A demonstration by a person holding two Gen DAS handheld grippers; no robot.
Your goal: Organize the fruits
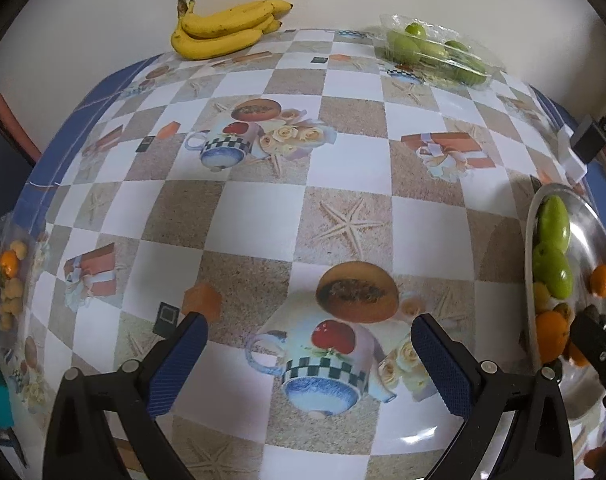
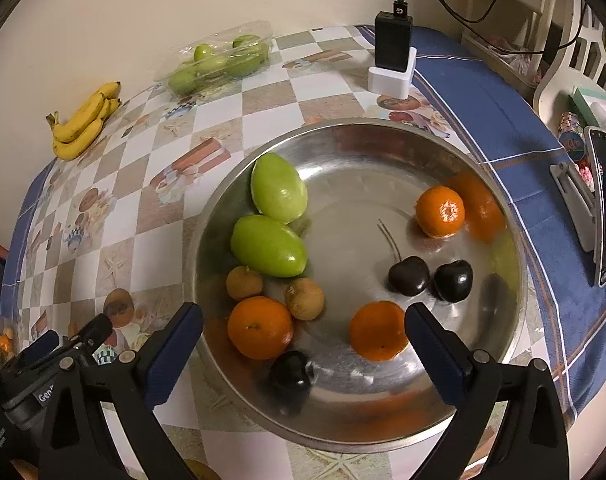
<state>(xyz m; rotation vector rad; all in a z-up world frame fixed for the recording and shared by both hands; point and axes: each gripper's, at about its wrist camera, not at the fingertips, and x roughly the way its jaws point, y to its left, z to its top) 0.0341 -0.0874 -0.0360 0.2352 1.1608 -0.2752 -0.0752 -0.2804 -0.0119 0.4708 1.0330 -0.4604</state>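
Blue pads of my right claw point(image 2: 303, 344) sit spread wide with nothing pinched between them, parked right over the near rim of the steel bowl point(image 2: 515, 280). Between and just ahead of its jaws: an orange point(image 2: 379, 336), another orange point(image 2: 260, 327) off to the left pad, and a dark plum point(image 2: 292, 374) closest to me. Further ahead are two more dark ones point(image 2: 431, 280), two green fruits point(image 2: 273, 224) and a third orange point(image 2: 441, 211). Looks like the bowl is the collecting spot, so that claw's open because it has nothing to carry right now.

My left claw point(image 1: 309, 354) is also wide apart and empty, hanging over bare checkered surface point(image 1: 263, 216), bowl off to its right. Far ahead of it lie the bananas point(image 1: 223, 30) and a clear tray of green fruit point(image 1: 435, 52), not in the bowl yet. I'd guess those go next, hence the open jaws.
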